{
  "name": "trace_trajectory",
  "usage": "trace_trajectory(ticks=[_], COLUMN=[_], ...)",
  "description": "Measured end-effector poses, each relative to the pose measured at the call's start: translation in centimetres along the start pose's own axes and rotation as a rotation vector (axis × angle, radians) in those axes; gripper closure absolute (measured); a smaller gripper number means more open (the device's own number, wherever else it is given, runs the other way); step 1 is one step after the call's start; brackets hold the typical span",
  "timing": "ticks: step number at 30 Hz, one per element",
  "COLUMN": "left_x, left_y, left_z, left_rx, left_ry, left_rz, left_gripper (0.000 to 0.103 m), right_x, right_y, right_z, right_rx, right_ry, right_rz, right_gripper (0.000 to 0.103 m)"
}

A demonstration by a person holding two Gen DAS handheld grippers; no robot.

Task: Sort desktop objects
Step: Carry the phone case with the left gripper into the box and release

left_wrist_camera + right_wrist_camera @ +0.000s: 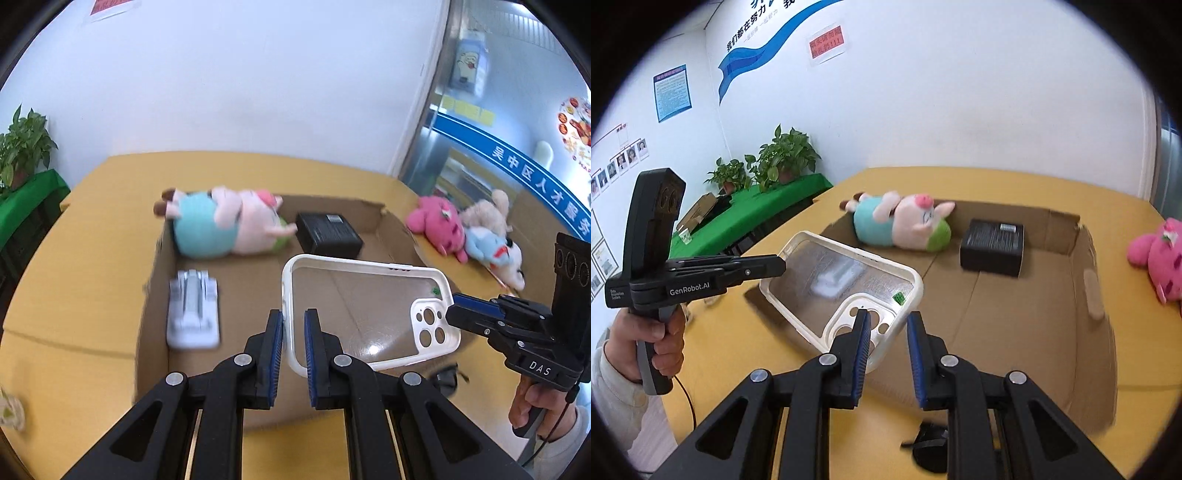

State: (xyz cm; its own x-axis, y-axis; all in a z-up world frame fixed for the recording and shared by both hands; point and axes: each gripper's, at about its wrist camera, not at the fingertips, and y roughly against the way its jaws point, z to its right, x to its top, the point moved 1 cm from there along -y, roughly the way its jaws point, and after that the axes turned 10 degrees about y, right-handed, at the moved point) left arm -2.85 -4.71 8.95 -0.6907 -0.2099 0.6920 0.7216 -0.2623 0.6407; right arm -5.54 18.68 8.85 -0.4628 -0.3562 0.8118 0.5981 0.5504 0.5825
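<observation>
A white phone case (354,302) with a clear back hangs tilted over the cardboard box (147,332), held at both ends. My left gripper (293,317) is shut on its plain end rim. The right gripper (452,306) comes in from the right and bites the end with the camera cut-outs. In the right wrist view the phone case (805,266) sits between the pads of my right gripper (886,321), which is shut on the rim beside the cut-outs. There the left gripper (781,264), in a person's hand, clamps the far corner.
The cardboard box (1089,332) on the yellow table holds a pig plush (229,225), a black box (328,234) and a white device (192,314). Pink (439,225), beige (487,210) and blue-white (491,247) plush toys lie right of it. A small black object (927,443) lies near the front.
</observation>
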Motion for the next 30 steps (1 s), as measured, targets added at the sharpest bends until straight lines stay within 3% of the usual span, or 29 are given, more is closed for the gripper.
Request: trace_trajectory(ticks=[3, 11, 15, 21, 23, 30], left_x=[3.1, 7.4, 7.3, 6.0, 5.7, 5.9], left_y=[-2.4, -11.4, -15.9, -20.6, -21.6, -21.4], left_z=[-0.6, -3.9, -5.0, -6.1, -6.4, -7.3], left_rx=[0.018, 0.05, 0.073, 0.173, 0.152, 0.168], left_ry=[0.008, 0.079, 0.1, 0.106, 0.126, 0.138], left_rz=[-0.001, -0.143, -0.252, -0.4, -0.447, -0.458], left_gripper=[0.095, 0.095, 0.095, 0.095, 0.093, 0.093], right_x=[2.7, 6.7, 5.8, 3.1, 2.6, 1.2], right_y=[-2.4, -10.8, -15.5, -20.9, -21.7, -22.3], right_z=[2.1, 7.7, 10.4, 12.0, 12.1, 11.5], right_rx=[0.042, 0.117, 0.138, 0.165, 0.189, 0.222], right_ry=[-0.007, -0.059, -0.111, -0.176, -0.201, -0.258], right_rz=[-0.031, -0.161, -0.26, -0.378, -0.385, -0.402], right_gripper=[0.083, 0.082, 0.082, 0.082, 0.083, 0.082])
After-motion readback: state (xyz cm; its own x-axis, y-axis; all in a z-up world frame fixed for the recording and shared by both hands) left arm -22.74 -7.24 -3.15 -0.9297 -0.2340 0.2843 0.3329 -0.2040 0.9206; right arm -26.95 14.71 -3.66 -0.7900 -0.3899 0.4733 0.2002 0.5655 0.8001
